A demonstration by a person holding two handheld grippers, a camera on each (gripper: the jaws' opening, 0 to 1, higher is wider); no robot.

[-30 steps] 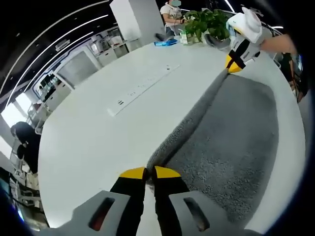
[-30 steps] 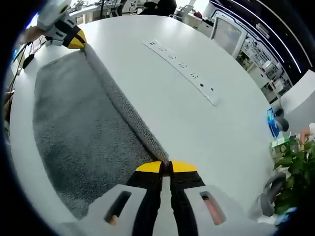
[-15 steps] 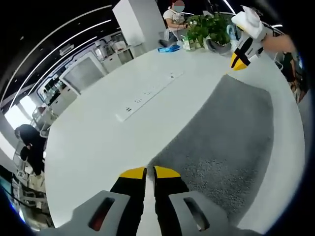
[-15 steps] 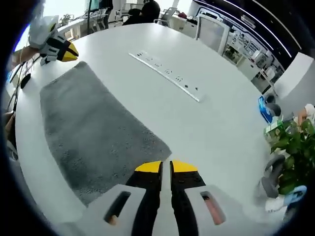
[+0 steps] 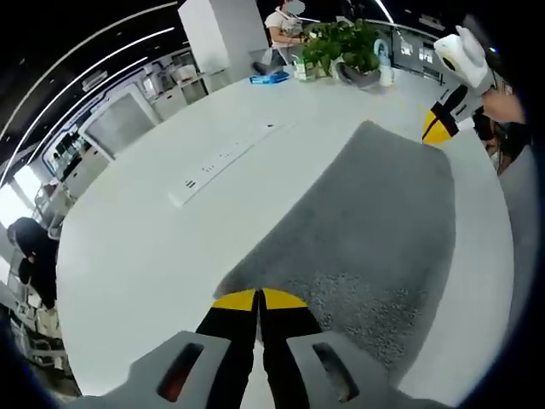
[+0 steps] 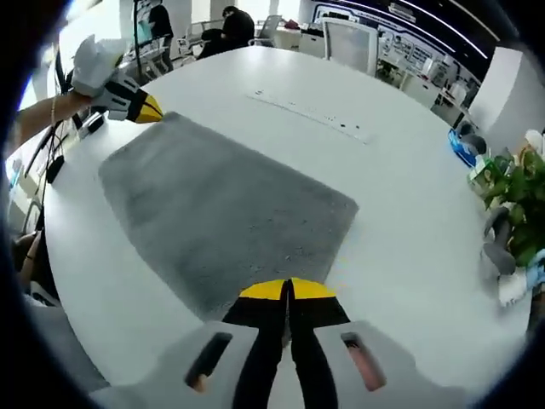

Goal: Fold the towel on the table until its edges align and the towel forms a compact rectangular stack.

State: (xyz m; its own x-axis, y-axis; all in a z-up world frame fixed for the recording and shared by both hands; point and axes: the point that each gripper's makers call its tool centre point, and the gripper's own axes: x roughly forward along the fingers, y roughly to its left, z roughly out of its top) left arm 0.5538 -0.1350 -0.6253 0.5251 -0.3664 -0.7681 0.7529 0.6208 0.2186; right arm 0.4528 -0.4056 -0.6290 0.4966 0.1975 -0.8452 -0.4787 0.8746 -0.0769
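Grey towel (image 5: 366, 226) lay flat, folded, on white round table (image 5: 153, 247), left gripper (image 5: 258, 299) above its near edge, jaws pressed together on nothing, right gripper (image 6: 287, 290) likewise clenched empty over towel's opposite end, power strip (image 5: 223, 159) well apart, potted plant (image 5: 341, 44) at far rim.

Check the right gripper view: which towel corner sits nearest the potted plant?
The far right corner of the towel; it points toward the potted plant, while the others lie leftward by the left gripper.
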